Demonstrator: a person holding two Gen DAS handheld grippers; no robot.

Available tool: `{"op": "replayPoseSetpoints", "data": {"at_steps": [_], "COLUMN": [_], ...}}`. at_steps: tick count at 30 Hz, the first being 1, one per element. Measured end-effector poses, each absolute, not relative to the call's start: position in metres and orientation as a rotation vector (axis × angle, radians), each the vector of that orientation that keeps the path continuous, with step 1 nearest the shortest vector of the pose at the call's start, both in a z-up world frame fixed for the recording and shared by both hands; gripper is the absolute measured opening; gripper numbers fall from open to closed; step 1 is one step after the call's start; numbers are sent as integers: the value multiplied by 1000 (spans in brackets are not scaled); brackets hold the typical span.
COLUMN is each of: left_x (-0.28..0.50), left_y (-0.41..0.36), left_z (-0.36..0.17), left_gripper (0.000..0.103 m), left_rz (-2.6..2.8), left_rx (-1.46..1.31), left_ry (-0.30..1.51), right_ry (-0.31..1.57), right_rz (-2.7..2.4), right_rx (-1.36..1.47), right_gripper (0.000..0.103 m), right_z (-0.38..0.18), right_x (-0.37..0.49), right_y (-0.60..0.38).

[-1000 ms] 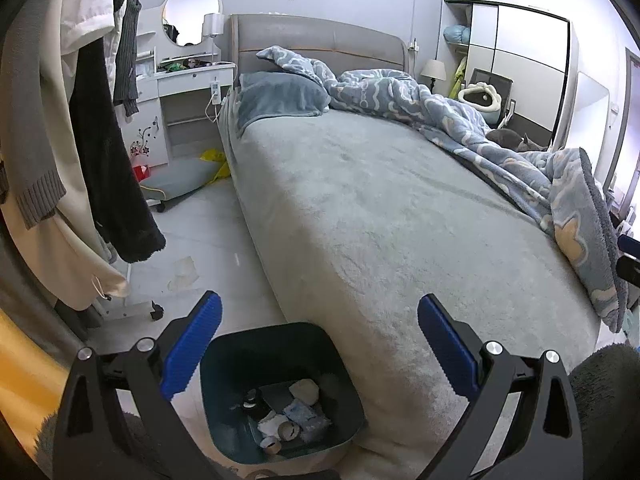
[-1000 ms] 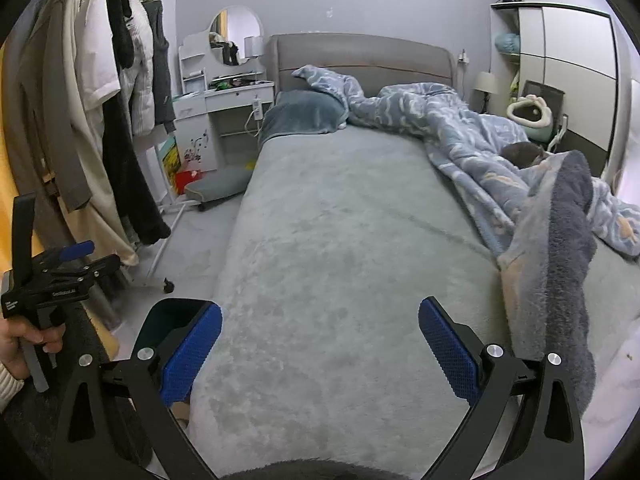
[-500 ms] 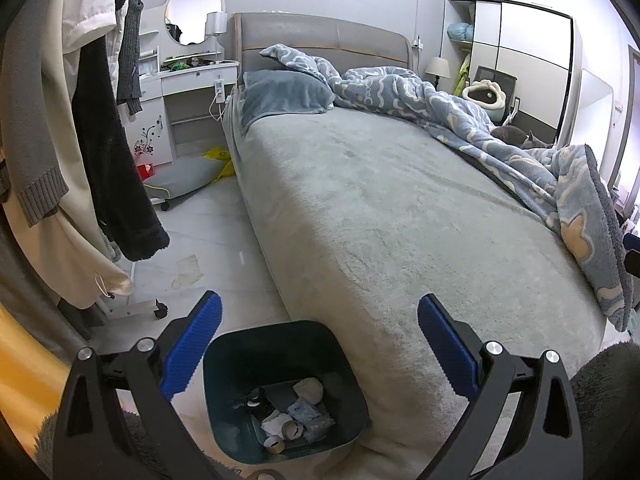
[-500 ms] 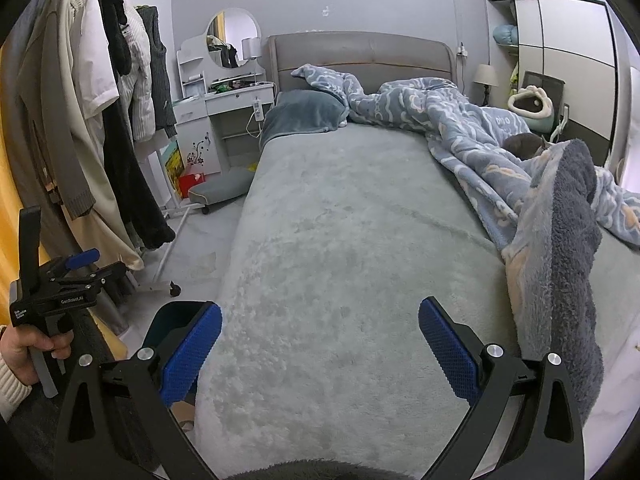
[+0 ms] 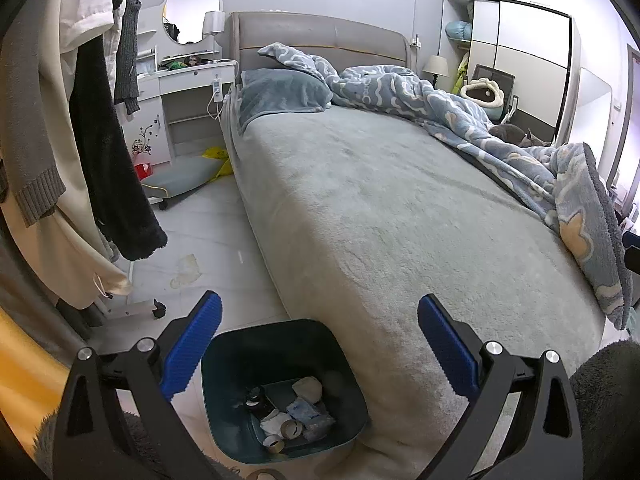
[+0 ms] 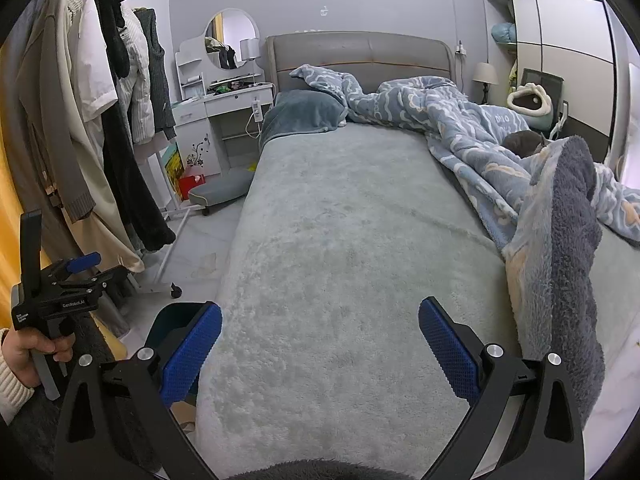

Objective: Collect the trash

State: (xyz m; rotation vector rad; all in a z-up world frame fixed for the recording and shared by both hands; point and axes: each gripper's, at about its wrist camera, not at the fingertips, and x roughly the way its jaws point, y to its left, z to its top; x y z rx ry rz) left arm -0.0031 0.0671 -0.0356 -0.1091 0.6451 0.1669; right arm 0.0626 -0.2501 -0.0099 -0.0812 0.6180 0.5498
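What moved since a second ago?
Both cameras drifted a little; the bed and trash bin sit slightly lower in view. The left gripper and right gripper stayed wide open, holding nothing. The trash in the bin is unchanged.

A lived-in home bedroom is shown. Most of the room is taken up by a double bed [image 5: 400, 216] with a padded grey headboard [image 6: 360, 54], a grey fleece cover, a pillow [image 5: 284, 90] and a crumpled blue patterned duvet [image 6: 452, 120]. A white dressing table [image 6: 224, 108] with a round mirror [image 5: 193, 12] is set beside the bed head. Coats and knitwear [image 6: 92, 120] are hung on a wheeled rack along the left wall. A wardrobe [image 6: 568, 52] and a bedside lamp [image 6: 485, 74] are seen at the far right. What may be a cat [image 6: 522, 142] is noted on the duvet, though the view is too small to confirm. A waste bin [image 5: 280, 388] with rubbish is placed on the tiled floor [image 5: 208, 232].
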Motion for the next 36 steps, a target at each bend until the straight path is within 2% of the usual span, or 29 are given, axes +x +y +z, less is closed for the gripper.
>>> {"op": "replayPoseSetpoints", "data": {"at_steps": [36], "left_x": [-4], "left_y": [65], "left_z": [-39], "left_gripper": [100], "left_rz": [168], "left_rx": [-115], "left_ry": [645], "right_ry": [620], "right_rz": [549], "right_rx": [-83], "right_gripper": [100], "right_z": [-10], "right_x": [63], "right_y": [-250]}}
